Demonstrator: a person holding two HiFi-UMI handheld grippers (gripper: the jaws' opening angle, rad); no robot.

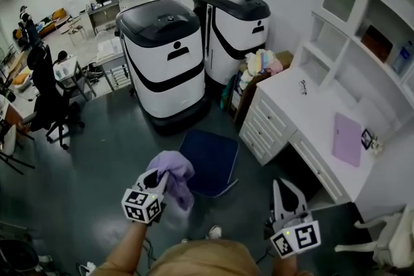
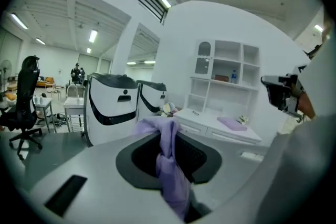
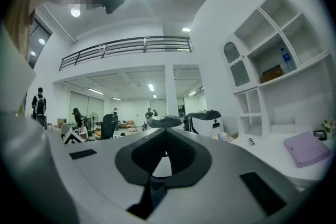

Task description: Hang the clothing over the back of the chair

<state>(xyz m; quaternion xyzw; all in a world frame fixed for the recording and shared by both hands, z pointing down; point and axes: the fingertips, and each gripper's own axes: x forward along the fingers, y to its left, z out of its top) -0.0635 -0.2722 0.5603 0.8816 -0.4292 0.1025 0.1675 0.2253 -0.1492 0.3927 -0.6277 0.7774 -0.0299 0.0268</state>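
Observation:
A lilac garment [image 1: 176,176] hangs bunched from my left gripper [image 1: 158,179], which is shut on it. In the left gripper view the lilac garment [image 2: 170,170] runs as a twisted strip between the jaws of the left gripper [image 2: 168,136] and spills over their tips. The chair [image 1: 209,161], with a dark blue seat, stands on the floor just ahead and to the right of that gripper. My right gripper [image 1: 283,184] is held low at the right, apart from the chair. The right gripper [image 3: 165,134] has its jaws together with nothing between them.
Two white-and-black machines [image 1: 167,58] [image 1: 236,22] stand beyond the chair. A white desk with drawers [image 1: 294,116] carrying a lilac pad [image 1: 347,139] runs along the right, shelves above it. A pile of clothes [image 1: 262,64] sits by the desk. A black office chair [image 1: 48,97] stands at left.

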